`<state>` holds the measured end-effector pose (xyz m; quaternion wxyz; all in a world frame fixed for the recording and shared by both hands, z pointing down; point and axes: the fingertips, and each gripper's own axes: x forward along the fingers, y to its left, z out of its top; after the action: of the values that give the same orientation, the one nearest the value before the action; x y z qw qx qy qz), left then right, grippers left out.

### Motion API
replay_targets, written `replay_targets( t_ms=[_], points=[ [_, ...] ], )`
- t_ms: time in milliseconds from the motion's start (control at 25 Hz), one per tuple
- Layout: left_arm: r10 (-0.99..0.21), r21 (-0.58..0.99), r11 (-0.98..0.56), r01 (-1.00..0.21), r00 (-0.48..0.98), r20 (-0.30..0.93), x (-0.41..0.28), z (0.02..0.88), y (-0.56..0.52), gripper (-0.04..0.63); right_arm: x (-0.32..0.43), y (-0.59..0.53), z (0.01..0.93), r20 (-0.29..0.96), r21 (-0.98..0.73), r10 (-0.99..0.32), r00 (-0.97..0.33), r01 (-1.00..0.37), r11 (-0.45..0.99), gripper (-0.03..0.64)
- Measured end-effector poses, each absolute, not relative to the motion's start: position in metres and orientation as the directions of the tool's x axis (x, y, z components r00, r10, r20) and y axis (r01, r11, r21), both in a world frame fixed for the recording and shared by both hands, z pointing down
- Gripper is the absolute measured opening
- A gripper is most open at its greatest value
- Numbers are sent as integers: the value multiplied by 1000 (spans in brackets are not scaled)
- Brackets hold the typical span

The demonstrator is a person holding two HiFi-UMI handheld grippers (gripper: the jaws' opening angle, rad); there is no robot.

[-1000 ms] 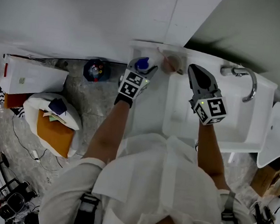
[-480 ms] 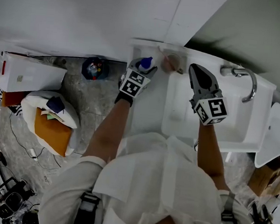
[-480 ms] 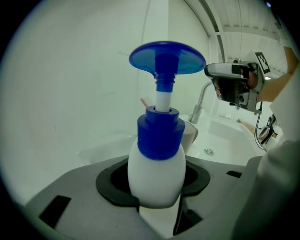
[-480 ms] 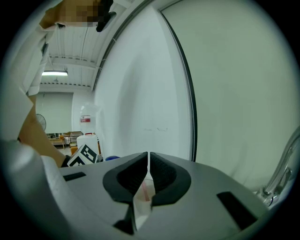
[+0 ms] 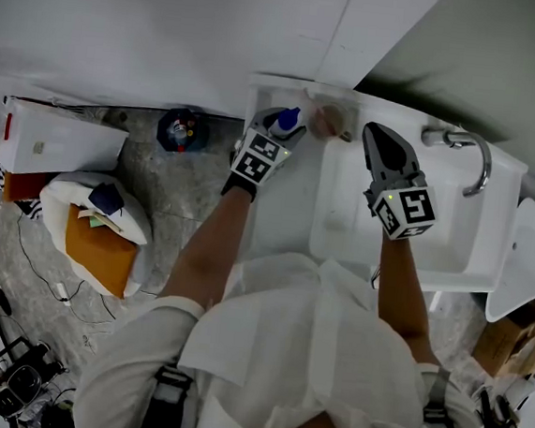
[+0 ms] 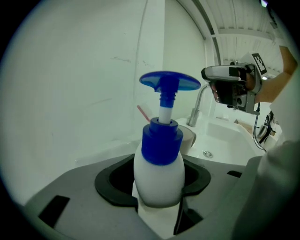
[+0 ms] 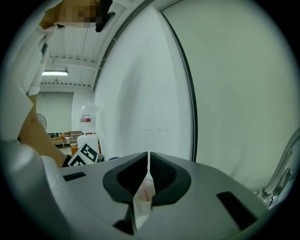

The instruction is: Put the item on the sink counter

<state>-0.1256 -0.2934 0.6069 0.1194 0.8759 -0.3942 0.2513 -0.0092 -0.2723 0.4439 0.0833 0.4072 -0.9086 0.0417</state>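
At the far left, on the grey mottled floor [image 5: 189, 201], a long white box [image 5: 53, 141] lies against the wall, and below it a white bag [image 5: 66, 200] holds something orange [image 5: 101, 256]. A dark round object [image 5: 181, 131] sits on the floor at the foot of the plain white wall [image 5: 172, 30].

Next comes the white worktop [image 5: 292, 206] of the sink, set into the corner. My left gripper [image 6: 159, 197] reaches over its back left corner. Its jaws stand wide and have just been opening, with the pump bottle [image 6: 159, 171] between them. The bottle is upright, white with a blue collar and a flat blue pump head, and its base is down on the worktop. As far as I can see, the pads lie against its sides. Just behind it, to the right, stands a pale cup [image 6: 188, 137] with a thin pink stick leaning out of it.

Further right, my right gripper [image 7: 147, 157] hovers over the back edge of the basin [image 5: 415, 246], near the cup. Its jaws are drawn almost together, with only a slit between the tips, and they grip nothing; a little of the cup shows through the slit. Beyond it, the curved chrome tap [image 5: 468, 151] rises from the back right of the worktop. At the far right, a rounded white panel [image 5: 529, 252] stands just beside the sink, with brown cardboard [image 5: 507, 346] below it.
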Motion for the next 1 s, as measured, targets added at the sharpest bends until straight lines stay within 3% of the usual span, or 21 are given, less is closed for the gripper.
replay_targets(
  t_ms=[1000],
  points=[
    [-698, -53, -652, -756, 572, 431, -143, 538, -266, 252, -8, -266, 427, 124, -25, -751, -649, -758, 651, 20]
  ],
)
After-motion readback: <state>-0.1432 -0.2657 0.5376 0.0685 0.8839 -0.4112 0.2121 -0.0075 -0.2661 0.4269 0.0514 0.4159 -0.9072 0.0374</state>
